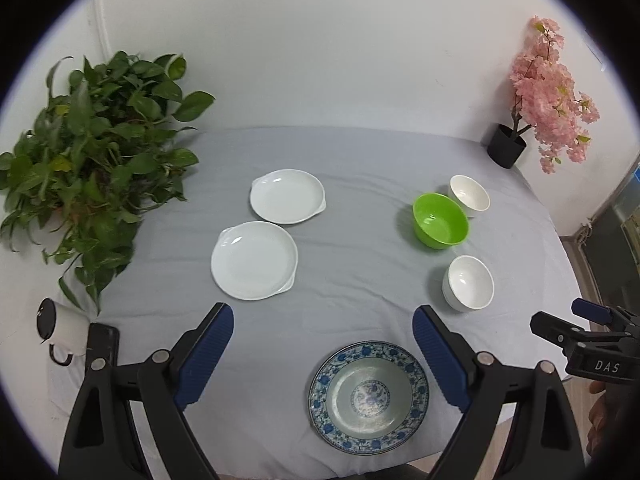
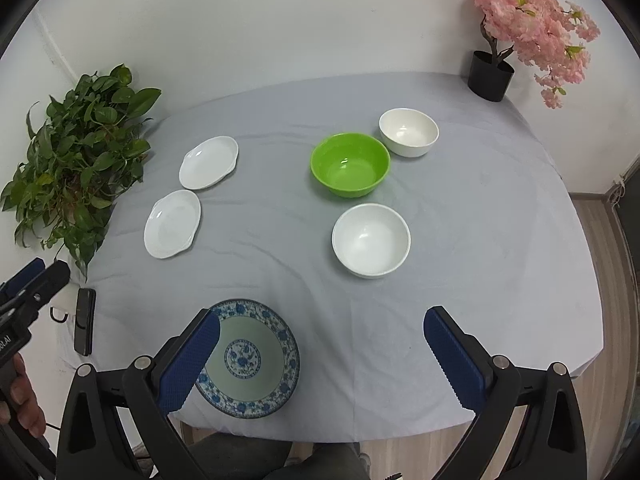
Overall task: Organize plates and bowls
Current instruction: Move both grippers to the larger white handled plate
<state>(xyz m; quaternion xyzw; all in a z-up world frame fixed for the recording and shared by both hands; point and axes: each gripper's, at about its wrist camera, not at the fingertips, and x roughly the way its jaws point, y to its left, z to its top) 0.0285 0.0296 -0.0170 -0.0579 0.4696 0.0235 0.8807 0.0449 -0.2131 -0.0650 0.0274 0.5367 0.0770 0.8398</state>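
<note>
A blue-patterned plate [image 1: 369, 397] [image 2: 250, 358] lies near the table's front edge. Two white plates sit left of centre, the near one [image 1: 255, 260] [image 2: 173, 224] and the far one [image 1: 287, 196] [image 2: 209, 162]. To the right stand a green bowl [image 1: 440, 220] [image 2: 350, 164], a far white bowl [image 1: 469, 195] [image 2: 409, 132] and a near white bowl [image 1: 468, 283] [image 2: 371, 240]. My left gripper [image 1: 324, 326] hangs open high above the table, nothing between its fingers. My right gripper [image 2: 322, 326] is open and empty too, its left finger [image 2: 188, 364] overlapping the patterned plate in view.
A leafy green plant [image 1: 92, 152] [image 2: 76, 164] fills the back left. A pink flower tree in a black pot [image 1: 506, 146] [image 2: 490, 76] stands at the back right. A white mug [image 1: 60, 326] and a black phone [image 1: 102, 350] [image 2: 85, 320] lie at the left edge. The grey cloth [image 1: 360, 272] covers the table.
</note>
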